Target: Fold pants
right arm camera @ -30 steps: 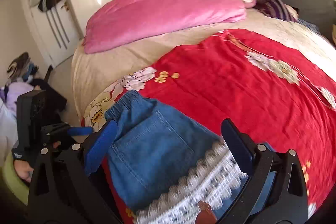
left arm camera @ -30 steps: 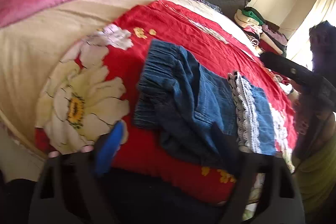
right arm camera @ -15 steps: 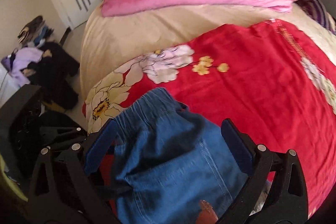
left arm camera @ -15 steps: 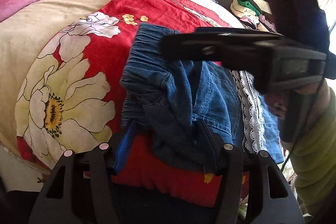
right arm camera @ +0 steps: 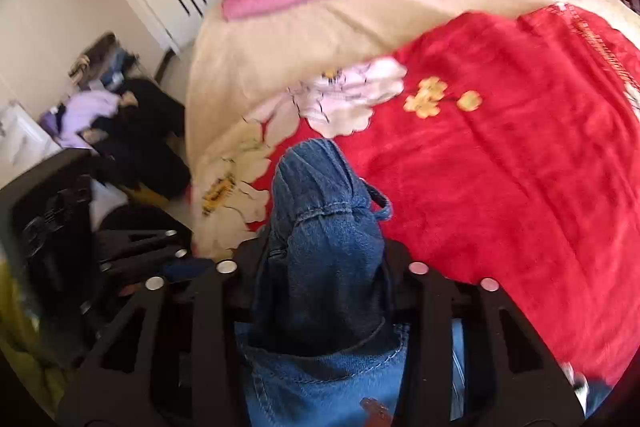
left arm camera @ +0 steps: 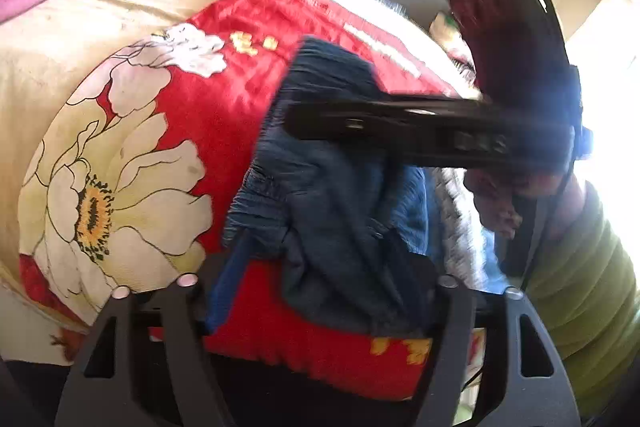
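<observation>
No text, label, brand or number can be read in either view. A few small pale marks are seen on the dark device (left arm camera: 516,39) at the upper right of the left wrist view, possibly lettering, but they are too blurred to be made out.

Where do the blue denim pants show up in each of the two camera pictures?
Left wrist view: the pants lie centre, crumpled on the red blanket.
Right wrist view: pants bottom centre, bunched between the right gripper as its jaws close.
Shared landmark: the big white flower.
</observation>
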